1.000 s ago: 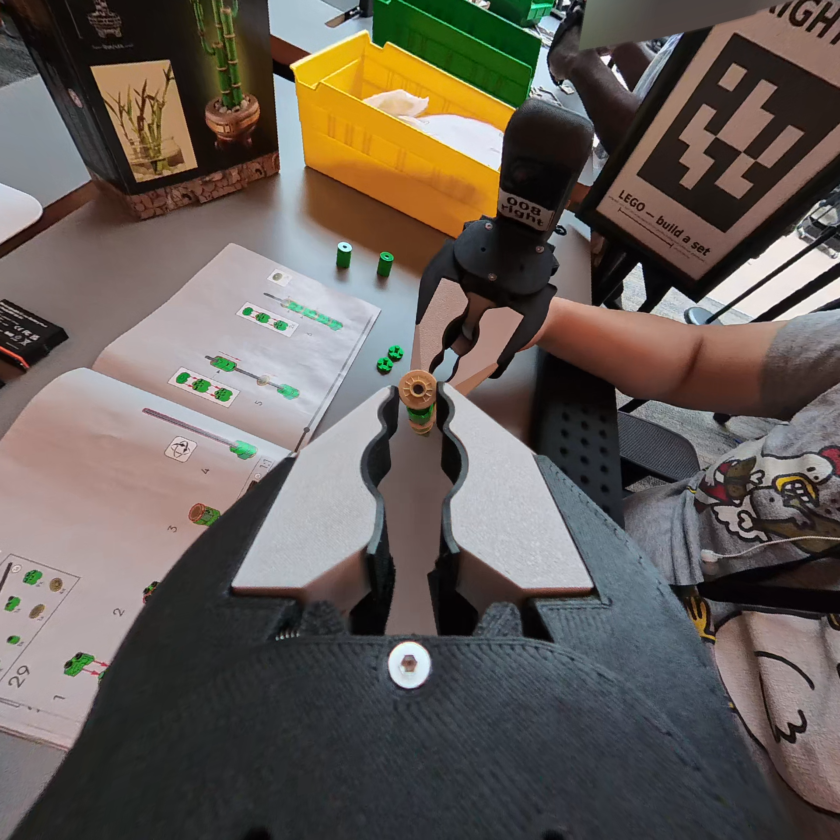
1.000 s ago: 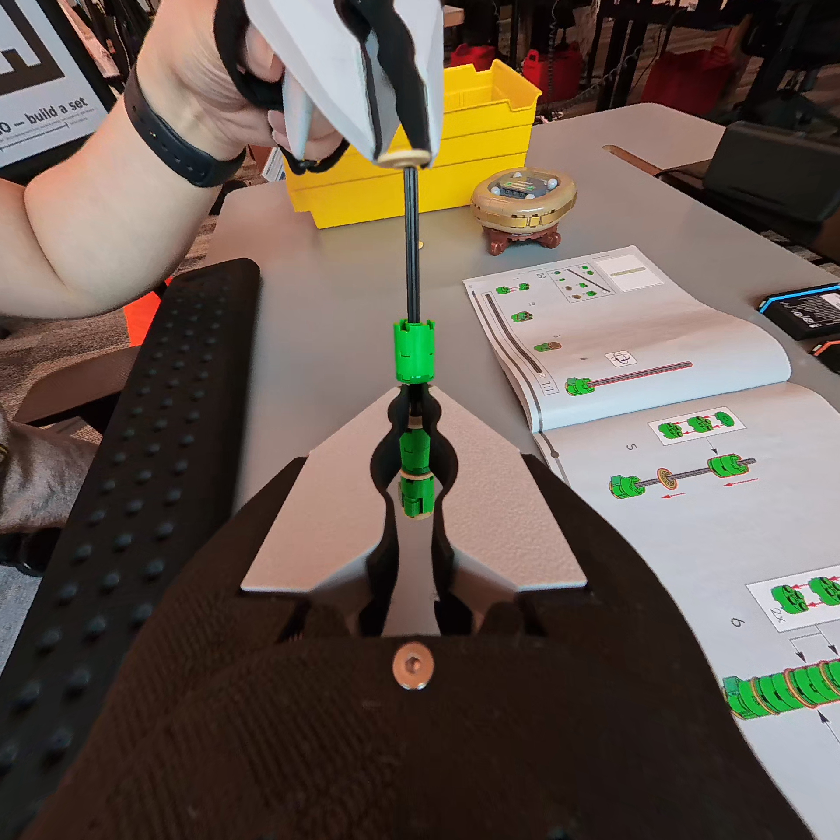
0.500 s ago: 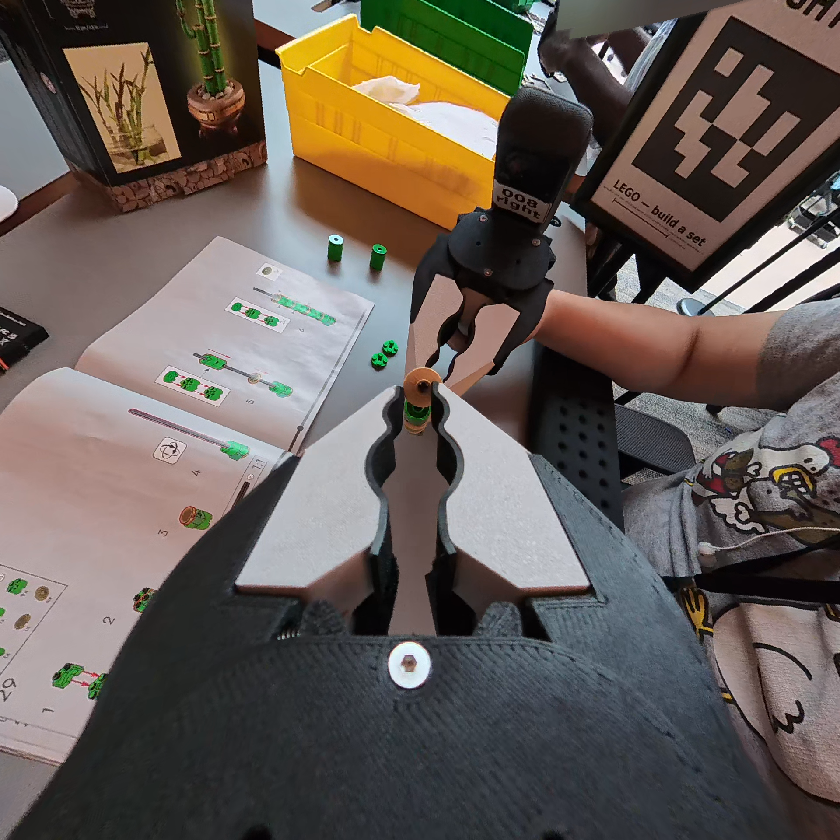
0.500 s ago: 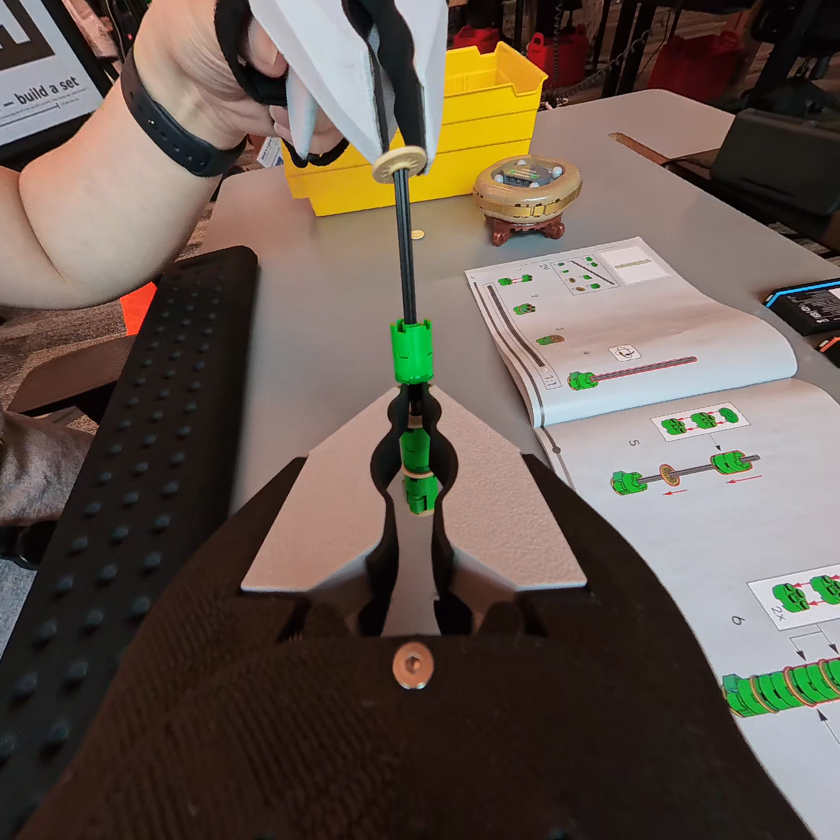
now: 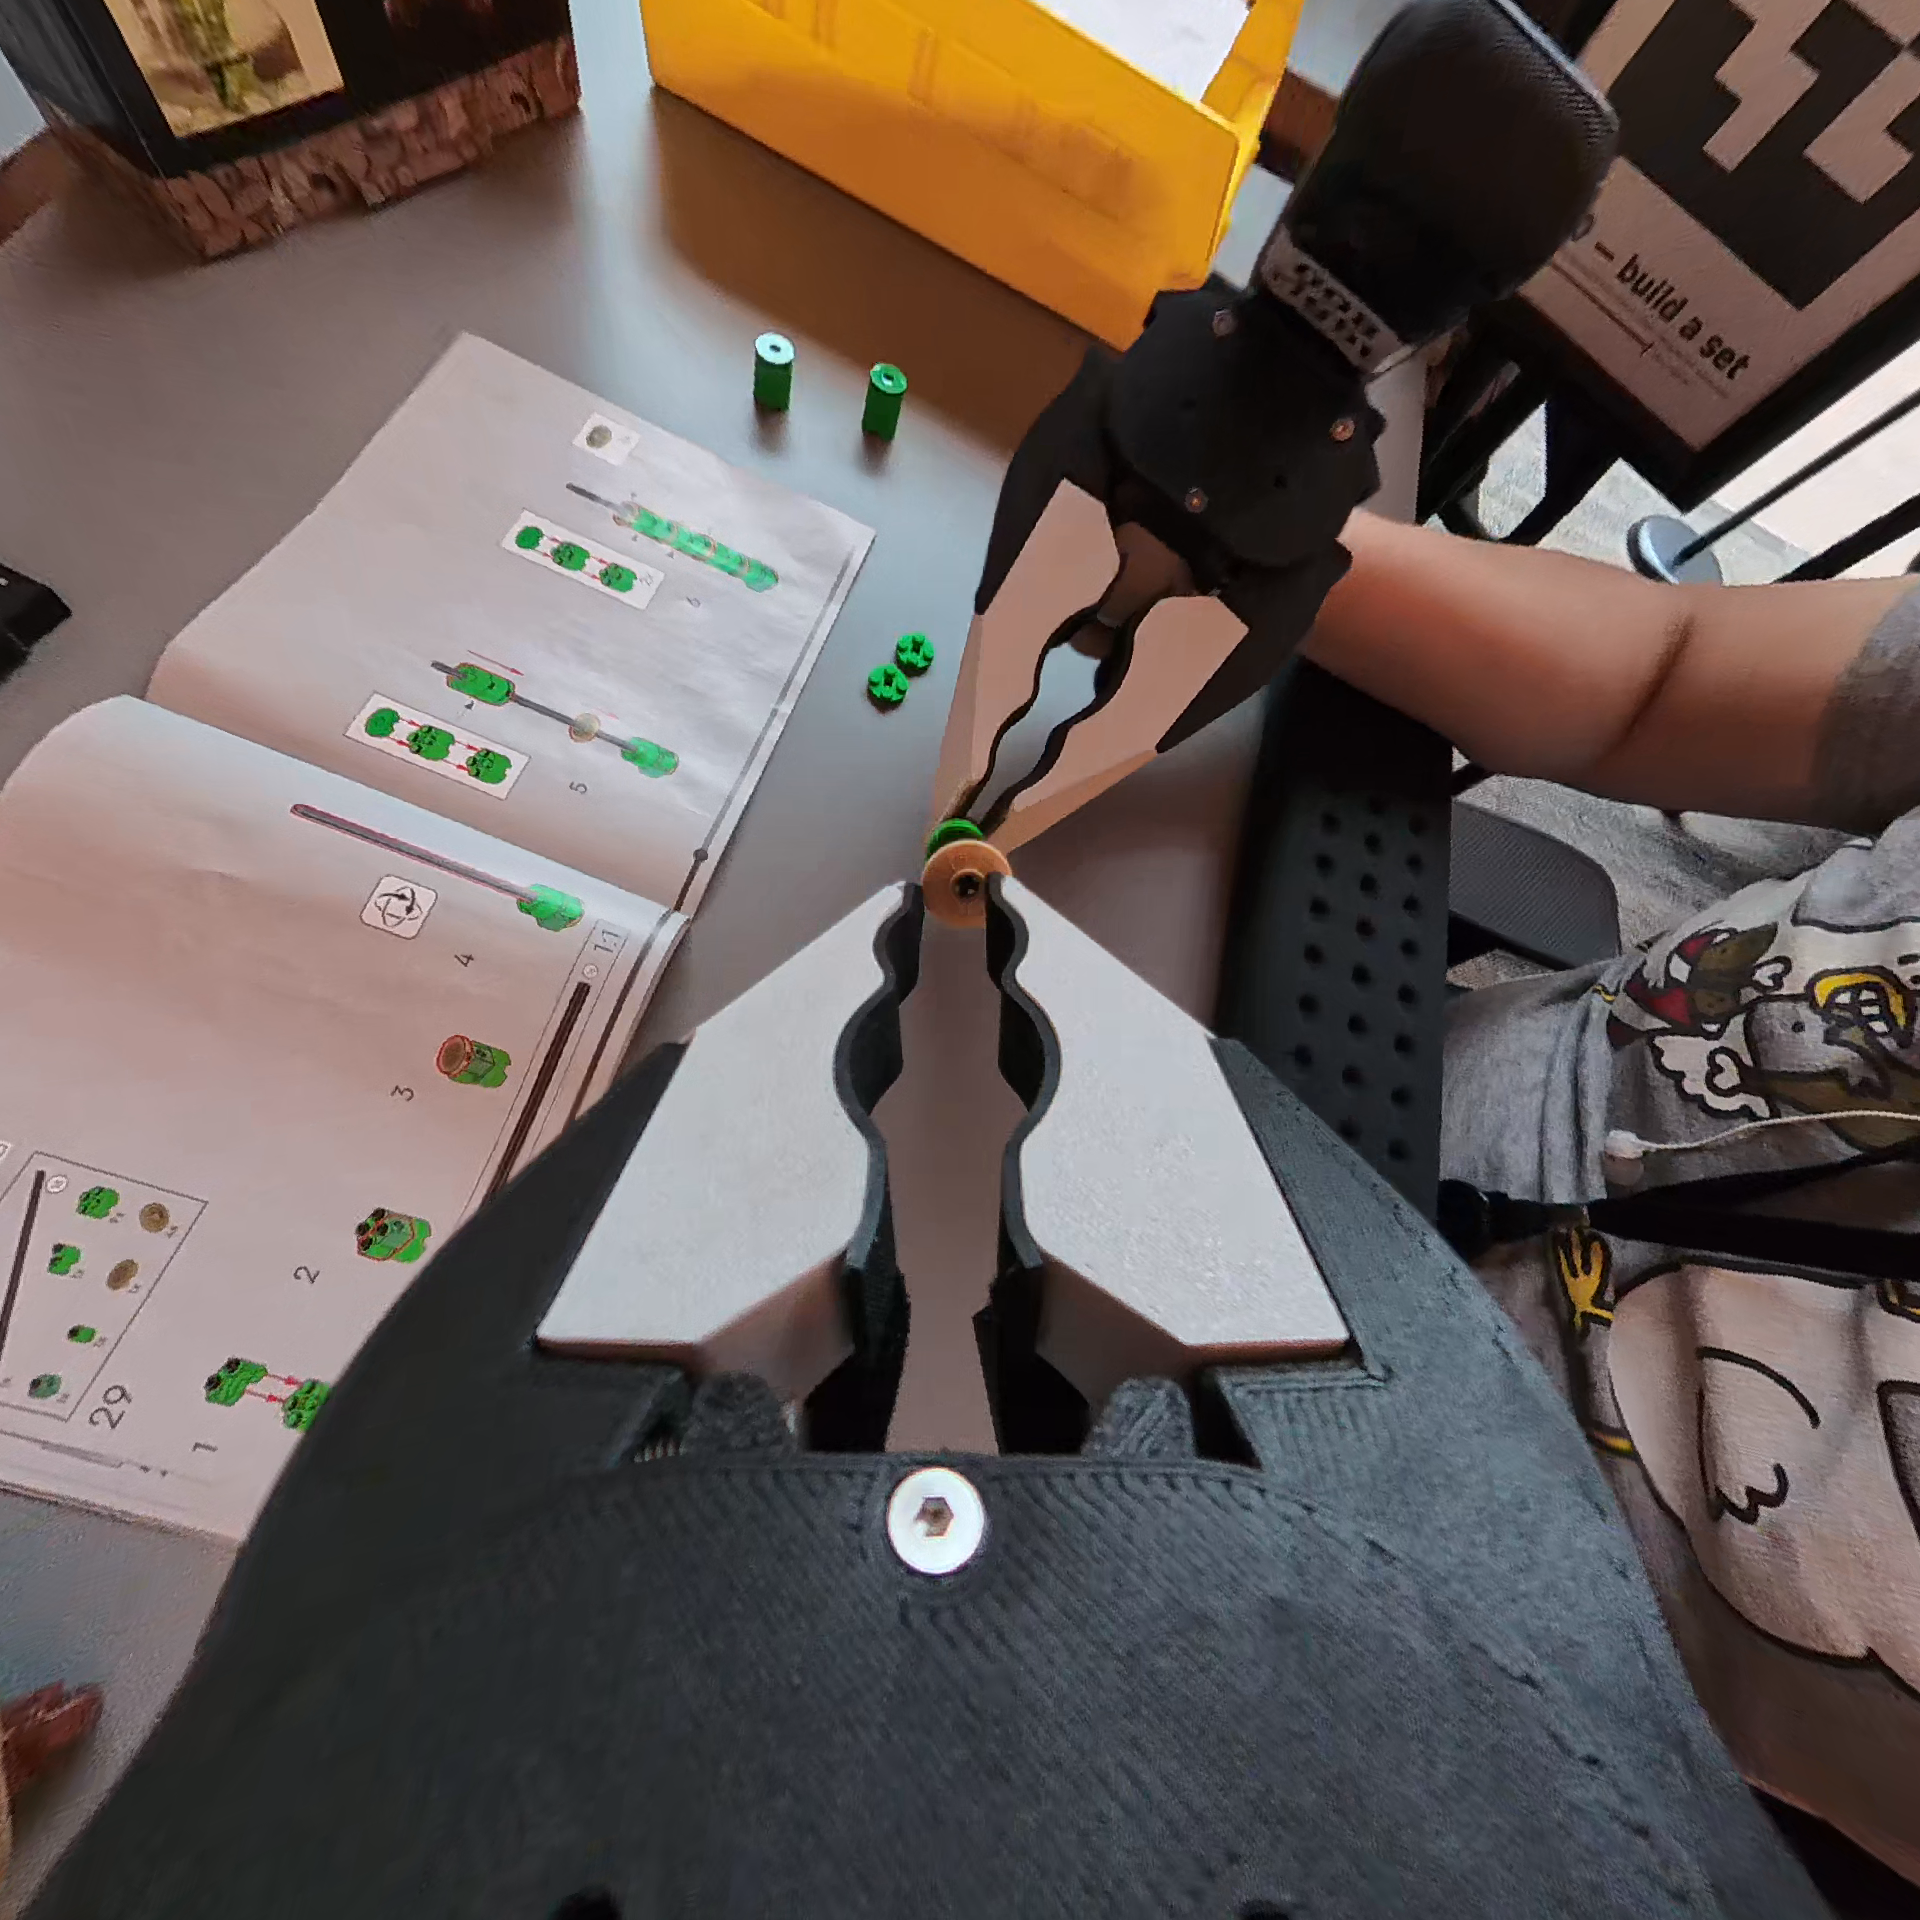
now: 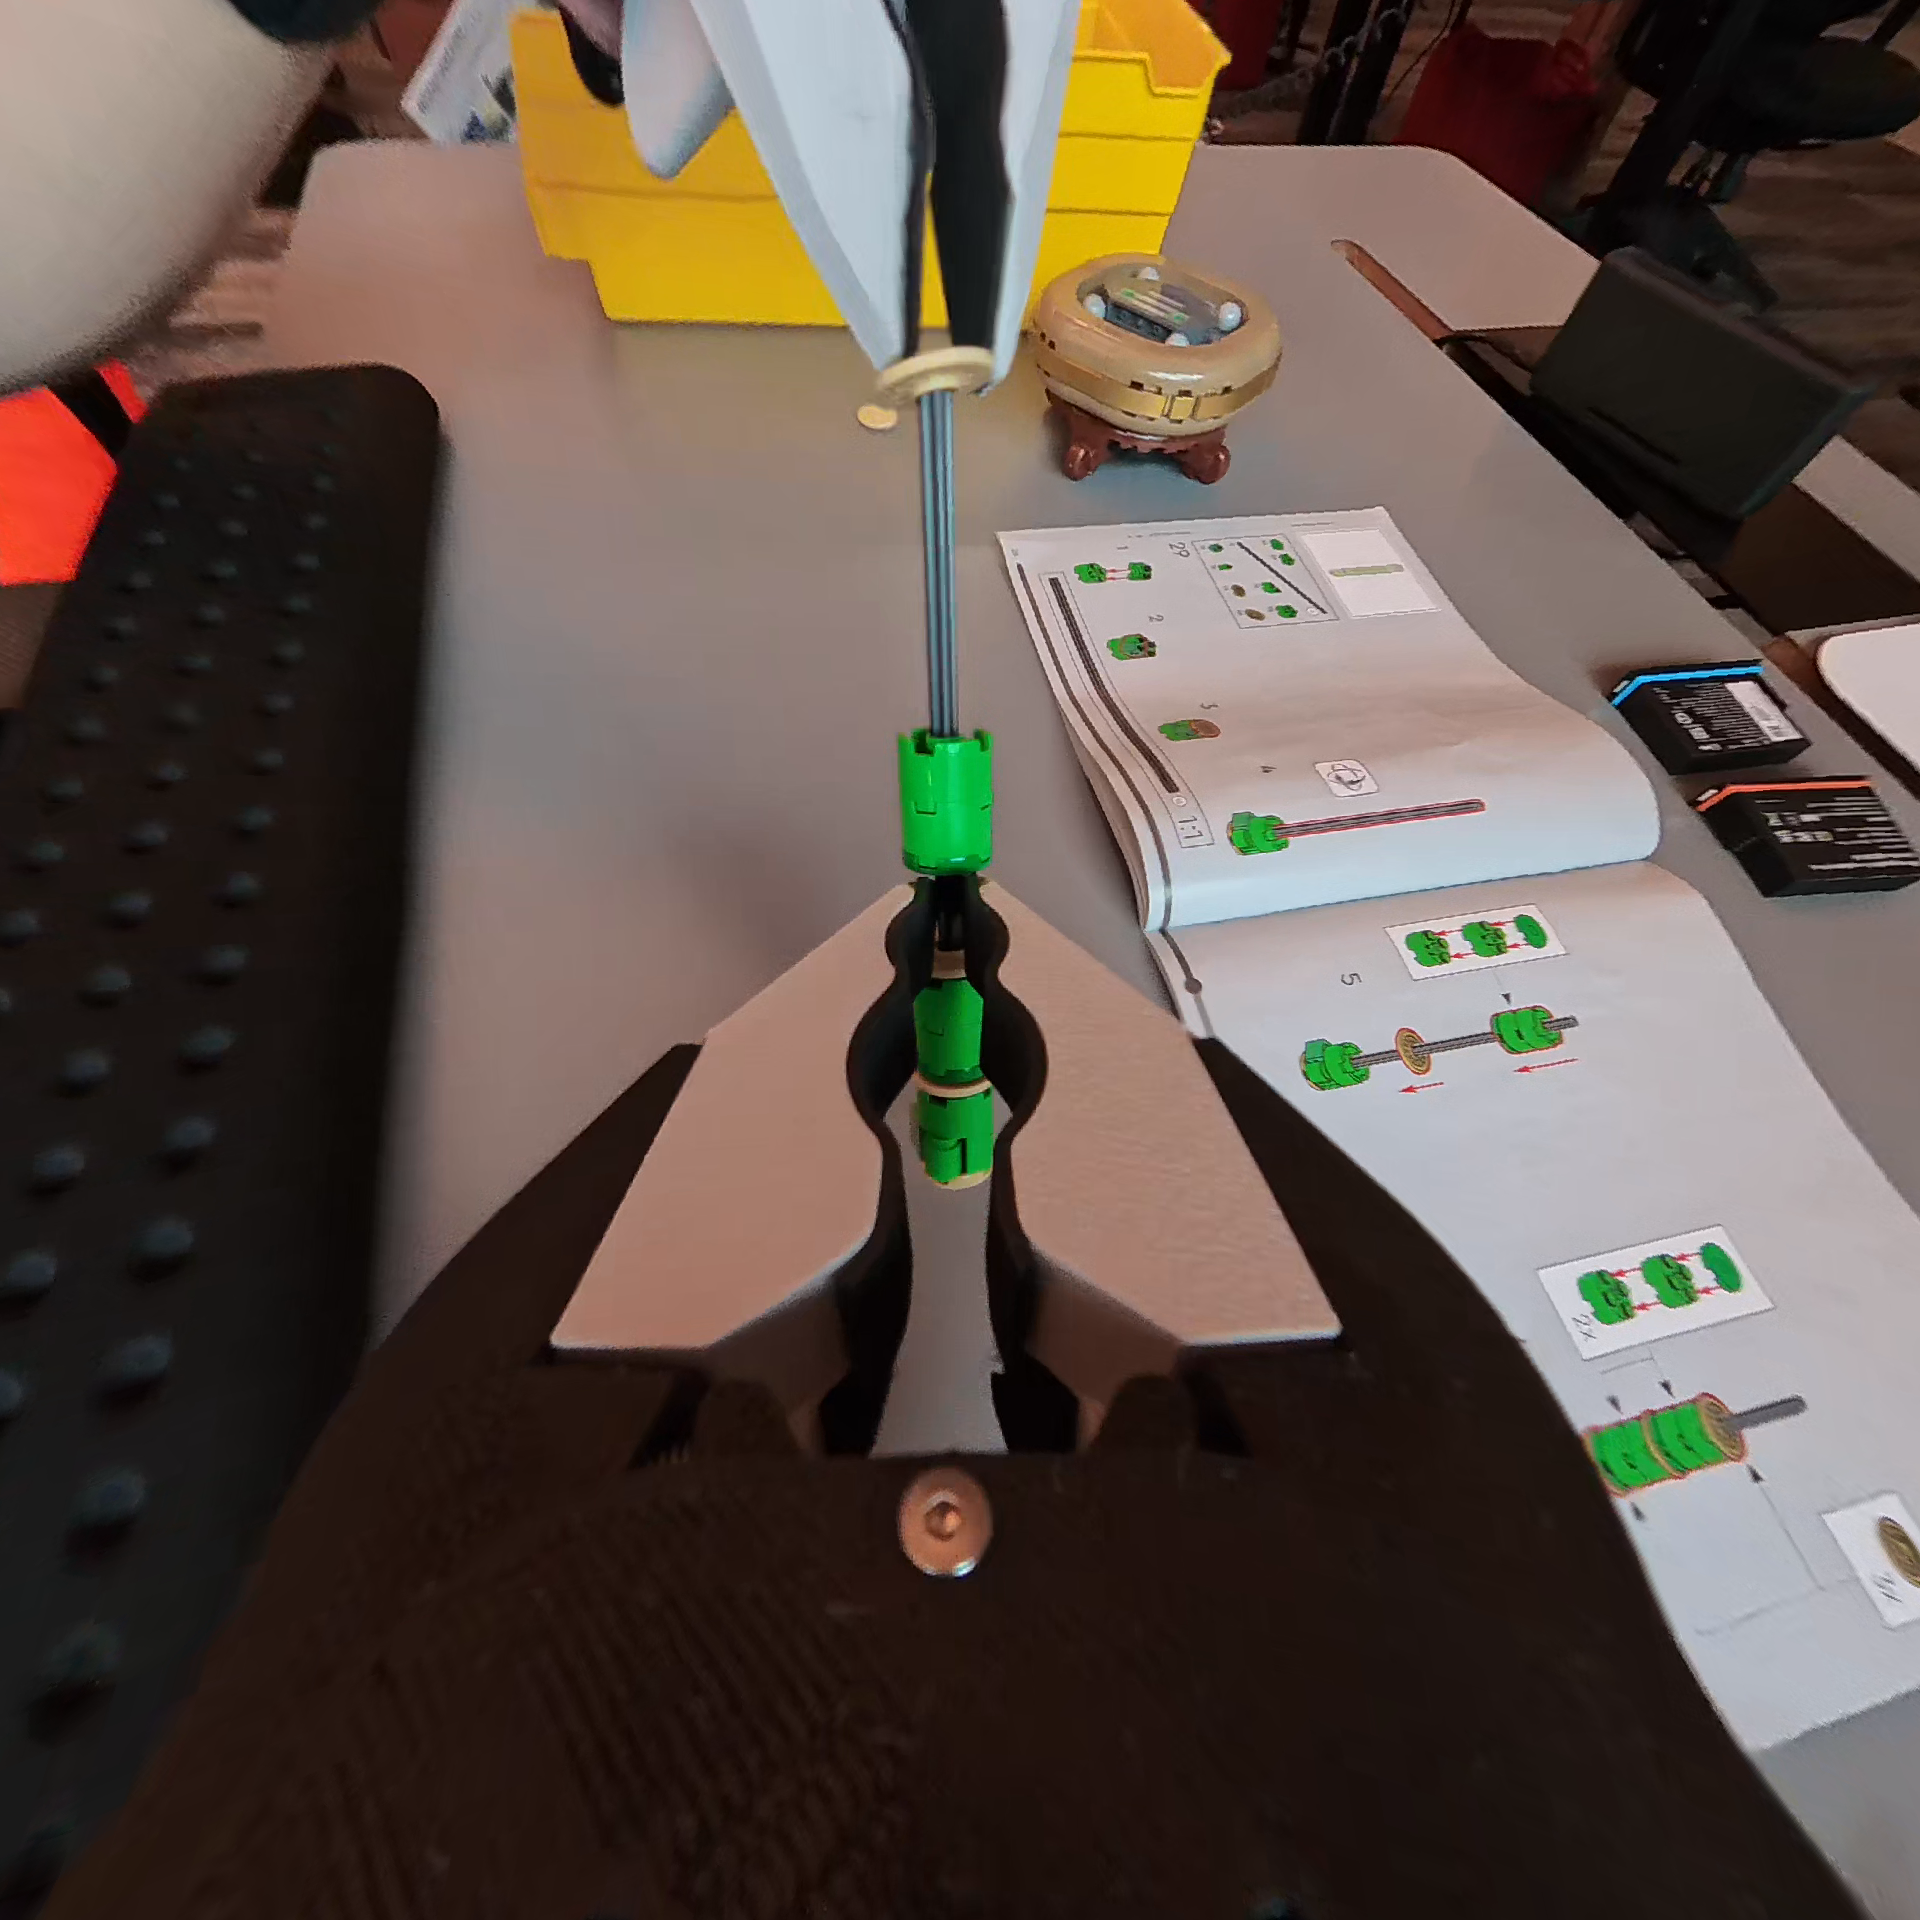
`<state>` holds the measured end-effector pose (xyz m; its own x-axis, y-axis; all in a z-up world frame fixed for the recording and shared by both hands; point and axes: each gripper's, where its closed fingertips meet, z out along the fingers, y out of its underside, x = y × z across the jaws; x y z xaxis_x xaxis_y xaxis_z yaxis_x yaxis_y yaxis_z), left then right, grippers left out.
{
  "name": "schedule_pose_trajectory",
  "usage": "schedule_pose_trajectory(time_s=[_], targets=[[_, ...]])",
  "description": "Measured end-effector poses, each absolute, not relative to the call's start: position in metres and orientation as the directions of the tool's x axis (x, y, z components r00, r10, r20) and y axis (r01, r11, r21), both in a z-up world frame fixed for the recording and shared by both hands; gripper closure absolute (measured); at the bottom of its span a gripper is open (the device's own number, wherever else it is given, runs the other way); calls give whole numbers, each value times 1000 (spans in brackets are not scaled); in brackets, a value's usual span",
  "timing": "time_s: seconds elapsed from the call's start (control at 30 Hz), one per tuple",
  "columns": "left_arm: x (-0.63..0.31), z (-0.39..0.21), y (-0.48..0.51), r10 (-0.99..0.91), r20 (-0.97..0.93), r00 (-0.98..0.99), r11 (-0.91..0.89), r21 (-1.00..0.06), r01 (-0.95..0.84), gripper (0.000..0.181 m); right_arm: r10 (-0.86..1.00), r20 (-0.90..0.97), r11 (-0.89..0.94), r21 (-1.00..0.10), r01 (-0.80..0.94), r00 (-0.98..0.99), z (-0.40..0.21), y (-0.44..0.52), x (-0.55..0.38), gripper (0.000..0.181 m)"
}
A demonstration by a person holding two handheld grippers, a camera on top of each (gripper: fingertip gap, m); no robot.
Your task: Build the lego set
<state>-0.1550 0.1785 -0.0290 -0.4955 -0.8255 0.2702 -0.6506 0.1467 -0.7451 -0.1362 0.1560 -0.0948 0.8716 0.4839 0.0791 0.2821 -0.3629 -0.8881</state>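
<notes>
My right gripper (image 6: 945, 899) is shut on a black axle (image 6: 938, 561) that carries green round bricks: one (image 6: 943, 800) just past its fingertips and two more (image 6: 948, 1039) between its fingers, with tan rings between them. The axle points away and up. At its far end sits a tan disc (image 6: 935, 372), pinched by my left gripper (image 6: 940, 358). In the left wrist view my left gripper (image 5: 961, 894) is shut on the tan disc (image 5: 964, 883), seen face on. The right gripper (image 5: 977, 816) meets it just beyond, with a green brick (image 5: 954, 834) at its tips.
The open instruction booklet (image 5: 416, 831) lies left of the grippers. Two green cylinders (image 5: 772, 369) and two small green round pieces (image 5: 900, 670) lie loose on the table. A yellow bin (image 5: 935, 135), a tan pot base (image 6: 1153, 353), black boxes (image 6: 1704, 717) and a black studded pad (image 6: 187, 935) surround the work spot. There is about 8 centimeters between the tips of the two grippers.
My left gripper has tilted and dipped, so the disc now faces its camera end-on. The left arm has swung out of the right wrist view. Both grips are unchanged.
</notes>
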Motion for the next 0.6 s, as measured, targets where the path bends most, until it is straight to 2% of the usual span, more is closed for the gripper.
schedule_pose_trajectory(time_s=[0.37,0.6], targets=[[-163,-51,177,-815,252,-522,294,-595,-748,171,484,182,-395,-828,399,856,-109,155,-135,178],[-157,-44,171,-786,290,-546,276,-626,-729,171,483,152,-319,-887,335,862,-91,156,-138,178]])
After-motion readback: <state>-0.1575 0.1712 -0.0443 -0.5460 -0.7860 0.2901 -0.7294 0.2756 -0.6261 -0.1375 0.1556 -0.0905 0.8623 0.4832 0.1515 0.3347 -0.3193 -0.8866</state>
